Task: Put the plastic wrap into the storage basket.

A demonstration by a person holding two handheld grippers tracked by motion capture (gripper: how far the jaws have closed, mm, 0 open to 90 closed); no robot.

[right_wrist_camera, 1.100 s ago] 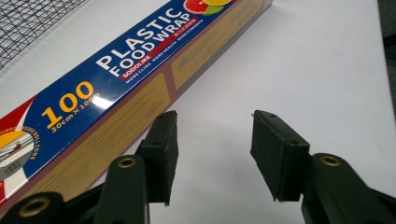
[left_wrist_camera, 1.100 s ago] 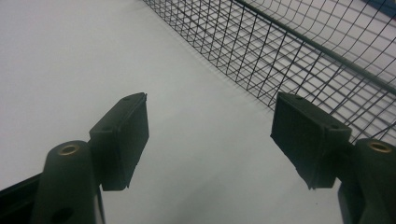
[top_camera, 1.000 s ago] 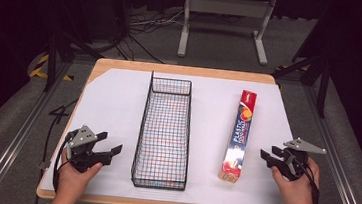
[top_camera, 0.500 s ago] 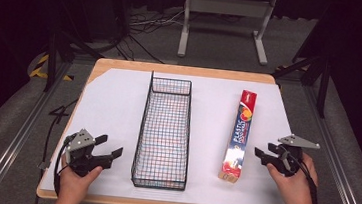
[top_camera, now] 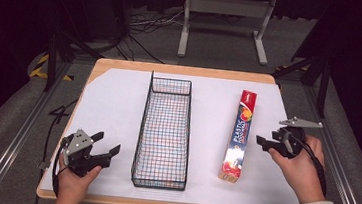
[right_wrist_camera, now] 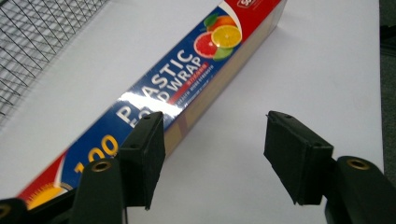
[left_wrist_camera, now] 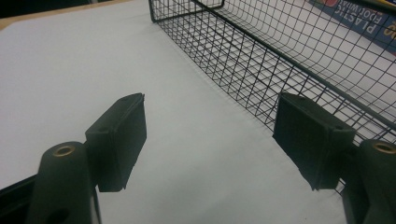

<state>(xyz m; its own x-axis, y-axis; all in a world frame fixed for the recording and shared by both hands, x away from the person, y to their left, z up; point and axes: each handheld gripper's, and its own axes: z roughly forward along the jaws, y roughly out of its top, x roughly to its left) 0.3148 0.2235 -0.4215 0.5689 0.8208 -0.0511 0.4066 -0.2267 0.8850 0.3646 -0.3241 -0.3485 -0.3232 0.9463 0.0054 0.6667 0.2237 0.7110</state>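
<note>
Work in hand: the right gripper [top_camera: 264,141] is nearing the plastic wrap box [top_camera: 238,135], probably to lift it toward the wire basket [top_camera: 163,130].
Box position: flat on the table [top_camera: 114,100], right of the basket and apart from it, long axis running away from the person, red end farthest.
Key relation: the box lies just to the left of the right gripper's fingers [right_wrist_camera: 299,156], crosswise to their reach; in the right gripper view one finger overlaps the box edge, the other stands over bare table.
Right fingers: partly apart, just been opening, nothing between them.
Left gripper [top_camera: 104,150]: fingers spread wide and empty, low beside the basket's near left corner, well apart from the box.
Nearer hand: the right.
Surface: white sheet over a wooden top, smooth.
Room: dark, cables and a metal stand behind; details there are hard to make out.
</note>
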